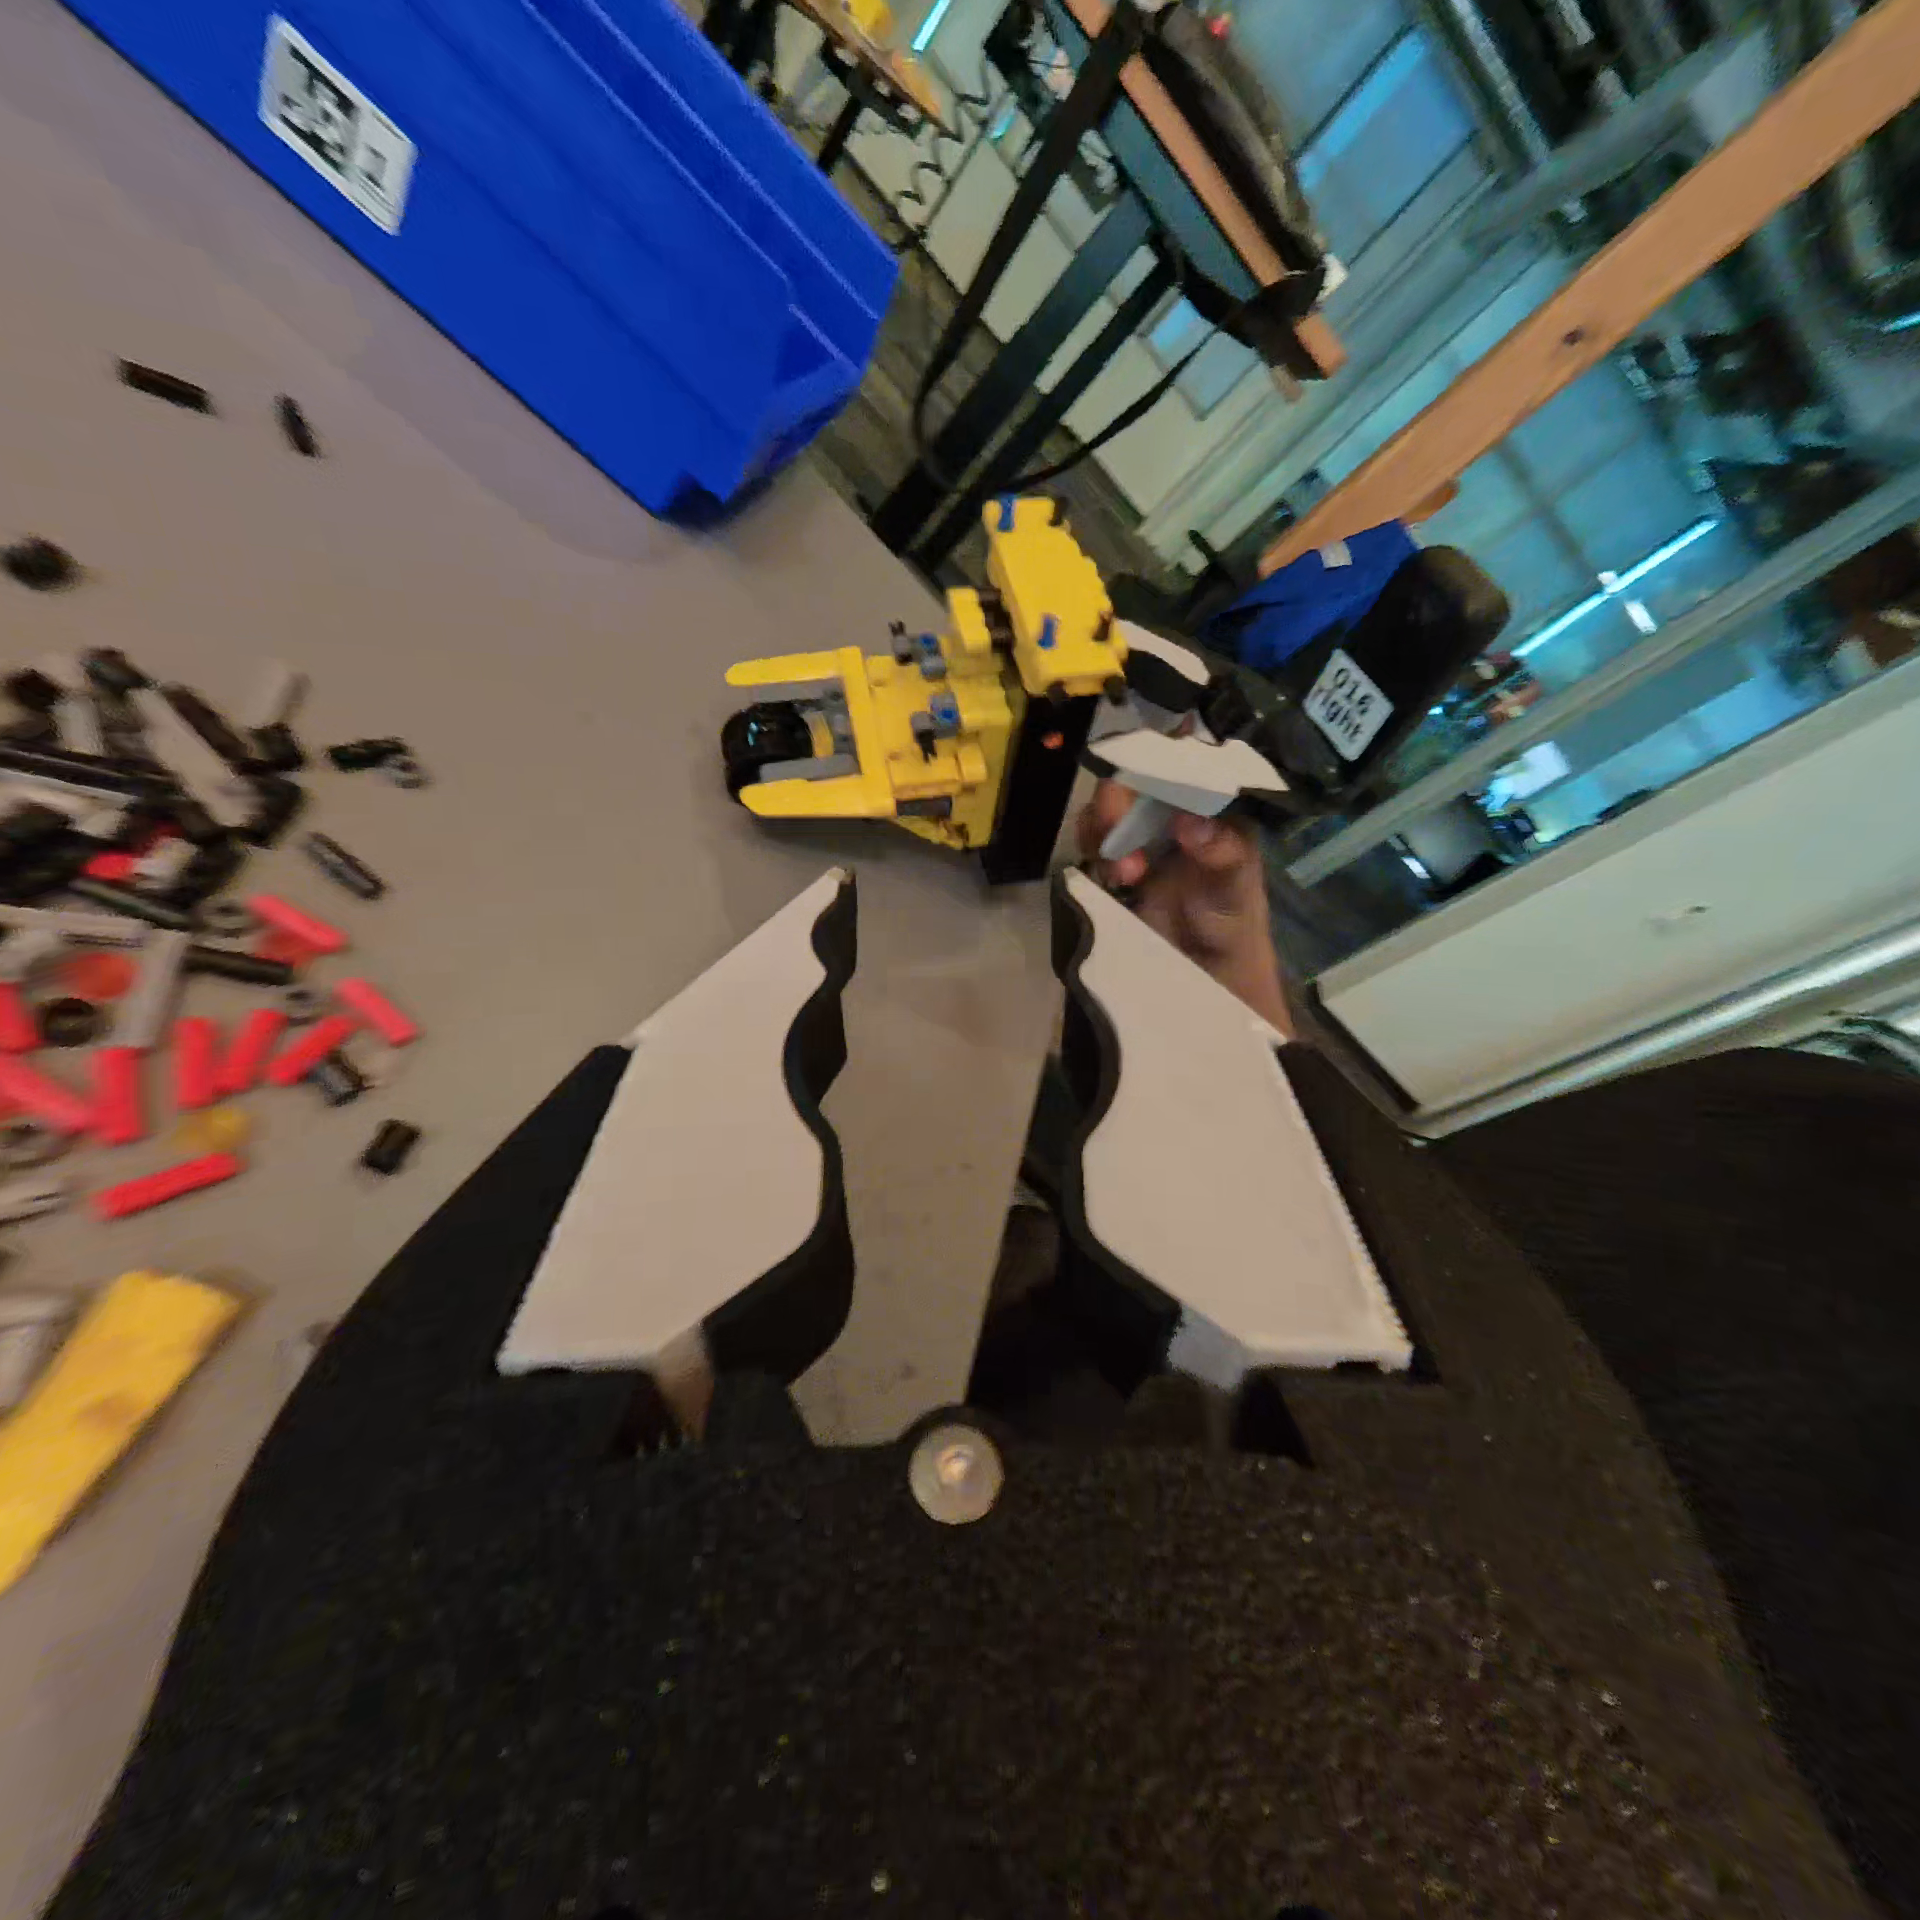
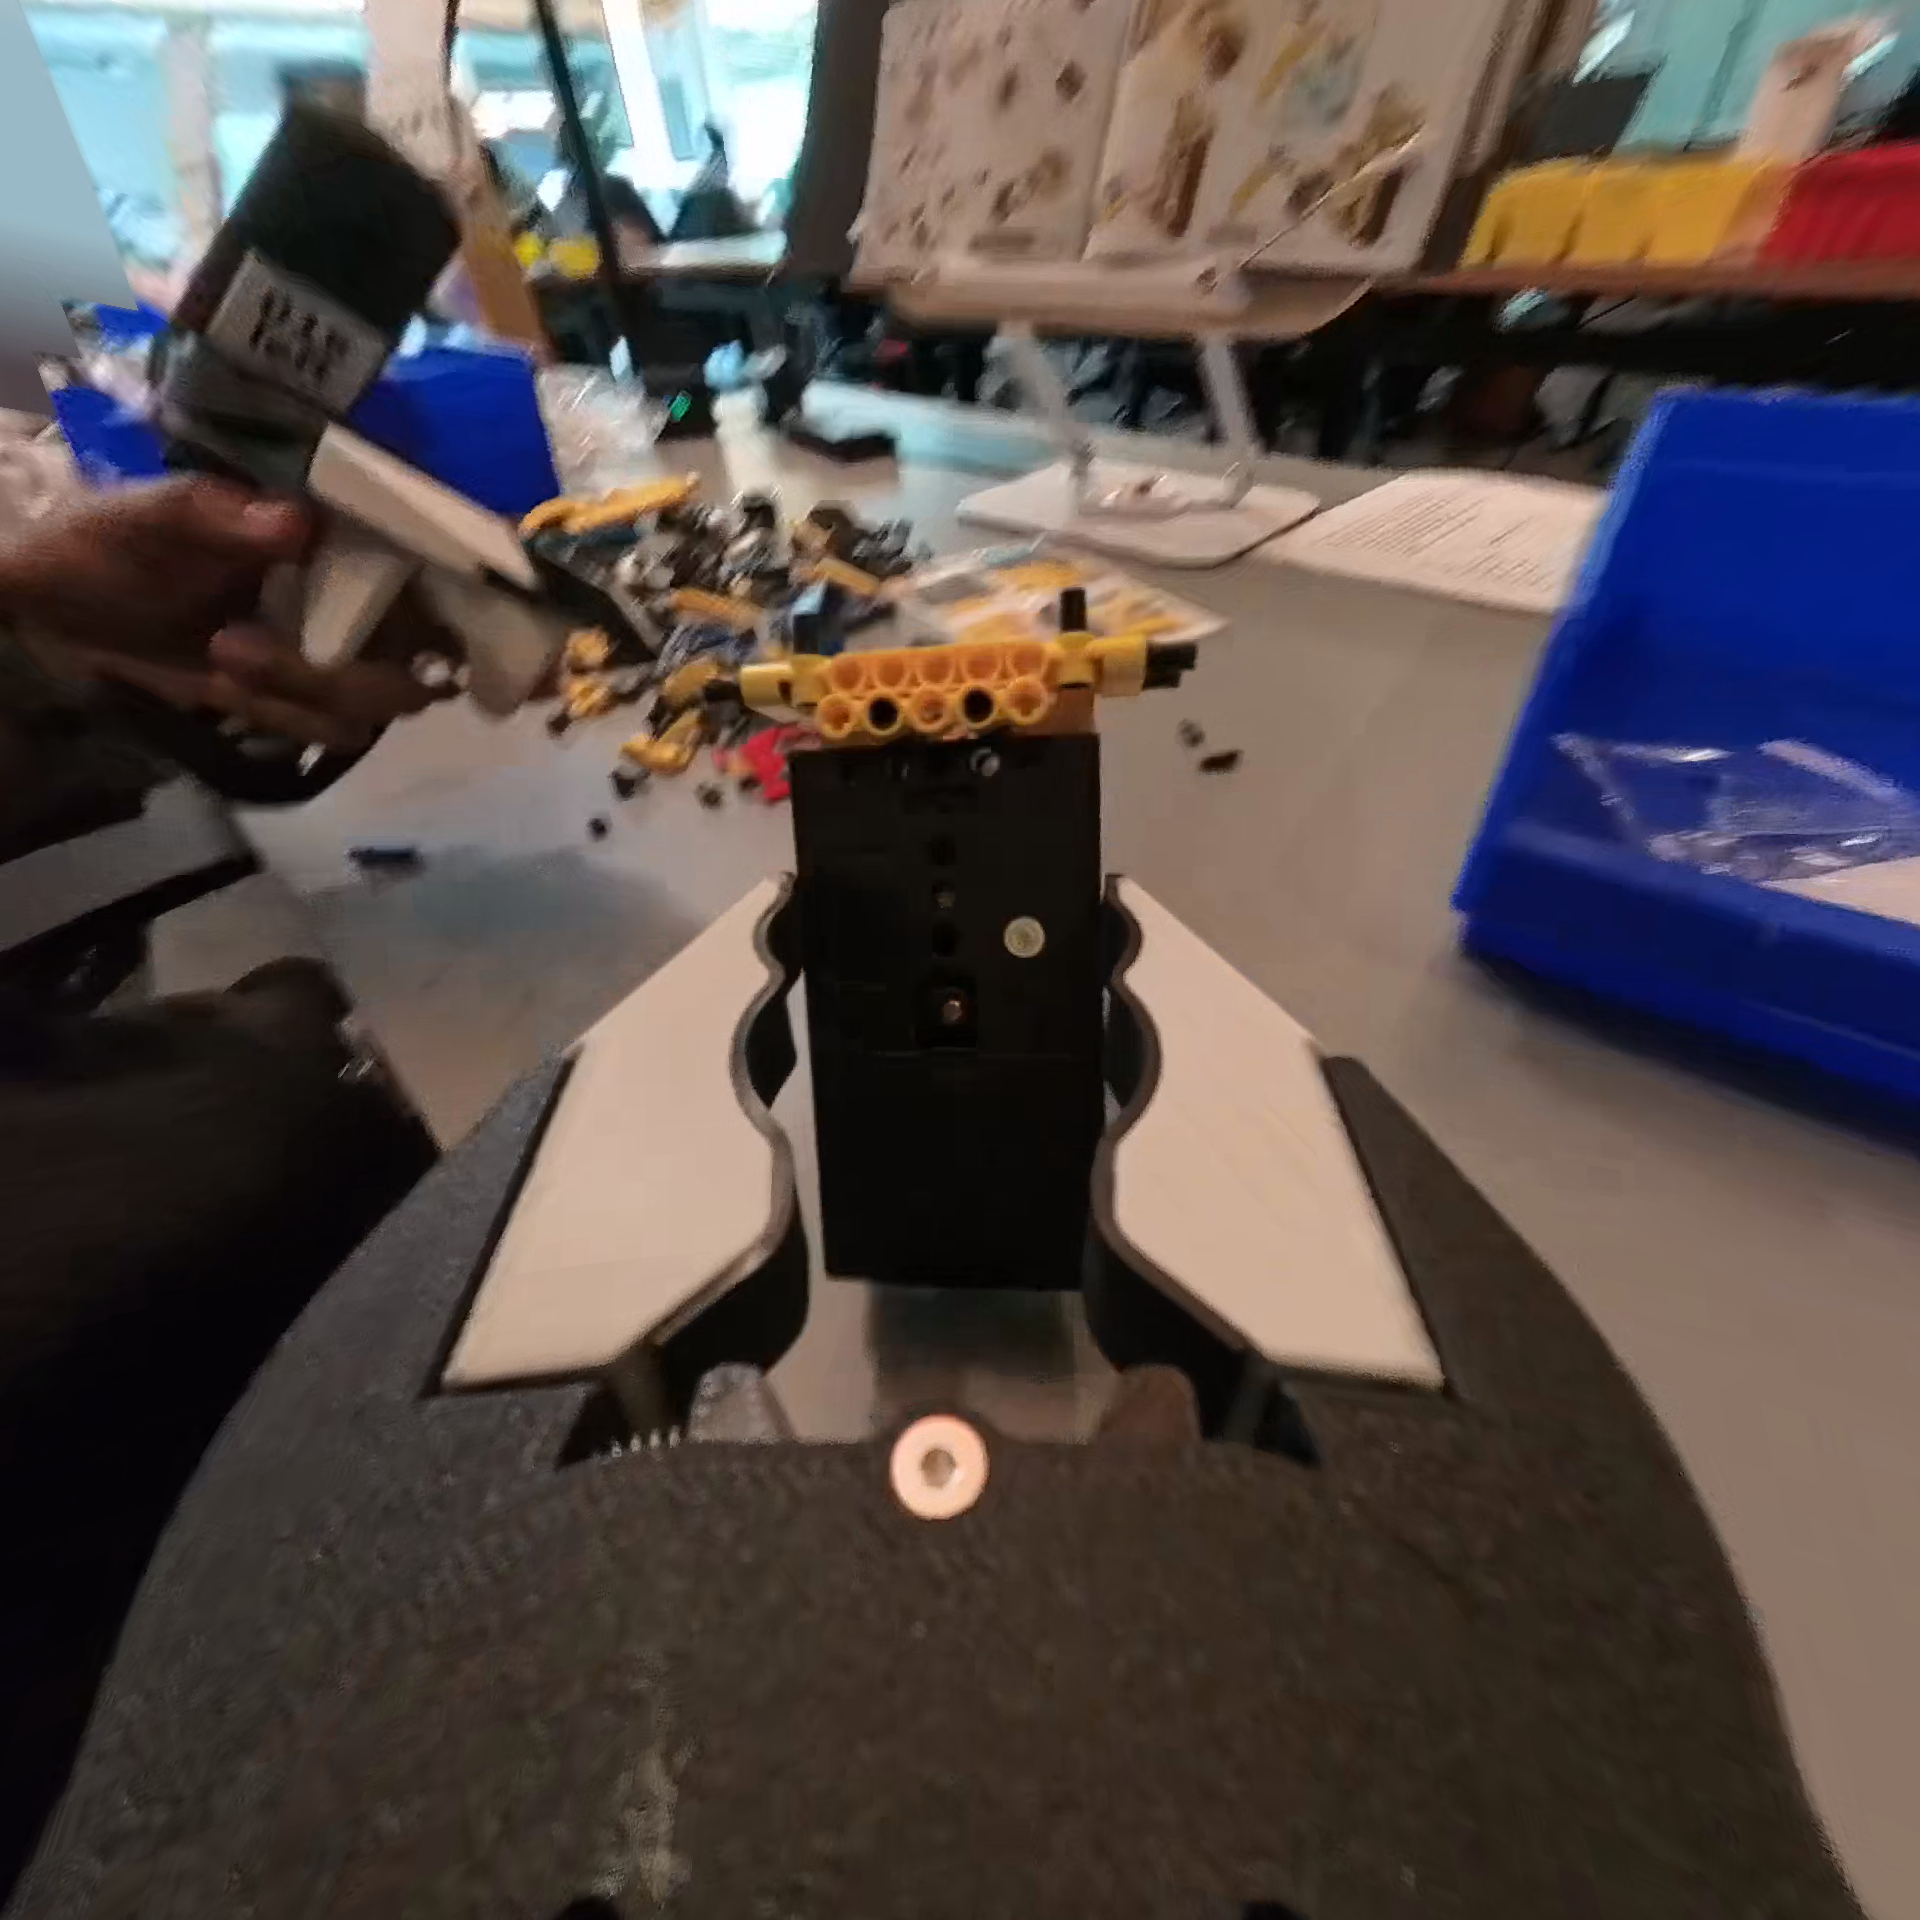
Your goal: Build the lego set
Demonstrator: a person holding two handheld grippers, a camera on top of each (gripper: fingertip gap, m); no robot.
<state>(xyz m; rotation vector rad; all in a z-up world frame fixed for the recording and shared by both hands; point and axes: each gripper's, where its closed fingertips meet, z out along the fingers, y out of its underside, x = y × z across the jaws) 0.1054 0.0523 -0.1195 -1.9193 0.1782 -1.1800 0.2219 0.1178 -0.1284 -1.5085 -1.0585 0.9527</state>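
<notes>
A yellow and black brick-built model (image 1: 914, 727) with a black wheel stands on the grey table. Its black block (image 2: 945, 997) sits between the fingers of my right gripper (image 2: 945, 904), which is shut on it; yellow beams (image 2: 935, 691) stick out at the block's far end. In the left wrist view the right gripper (image 1: 1153, 727) holds the model from the right. My left gripper (image 1: 954, 894) is open and empty, just short of the model. It also shows in the right wrist view (image 2: 488, 613), held by a hand (image 2: 135, 582) at the left.
A pile of loose red, black and grey pieces (image 1: 156, 935) lies left of the model, with a yellow flat piece (image 1: 94, 1392) nearer. A blue bin (image 1: 540, 229) stands behind; another blue bin (image 2: 1704, 831) is at the right. A stand with paper sheets (image 2: 1143, 135) is at the back.
</notes>
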